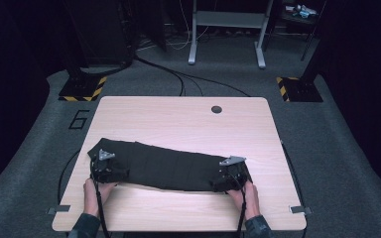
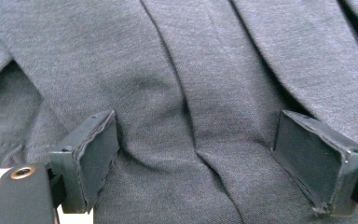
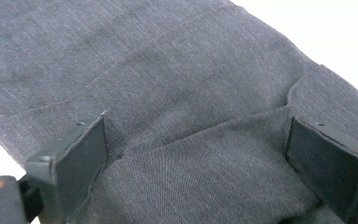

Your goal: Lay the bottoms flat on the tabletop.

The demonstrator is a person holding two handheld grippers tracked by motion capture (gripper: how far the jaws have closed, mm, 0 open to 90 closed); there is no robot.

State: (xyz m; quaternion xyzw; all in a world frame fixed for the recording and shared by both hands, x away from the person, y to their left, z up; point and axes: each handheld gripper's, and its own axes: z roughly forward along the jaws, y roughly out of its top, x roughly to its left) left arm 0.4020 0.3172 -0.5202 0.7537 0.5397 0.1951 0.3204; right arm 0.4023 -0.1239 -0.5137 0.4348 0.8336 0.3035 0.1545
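A dark grey garment (image 1: 166, 166) lies stretched lengthwise across the near half of the wooden table (image 1: 178, 119). My left gripper (image 1: 106, 171) rests on its left end, and my right gripper (image 1: 228, 179) on its right end. In the left gripper view the jaws stand wide apart over creased grey cloth (image 2: 191, 93), with a fold running between them; the gripper (image 2: 196, 163) is open. In the right gripper view the gripper (image 3: 198, 158) is also open, its jaws straddling a folded-over flap of the cloth (image 3: 205, 163).
A round cable hole (image 1: 216, 109) sits near the table's far edge. Bare tabletop lies beyond the garment. Black cables run over the grey floor behind, near a desk frame (image 1: 226, 29) and yellow-black striped bases (image 1: 82, 89).
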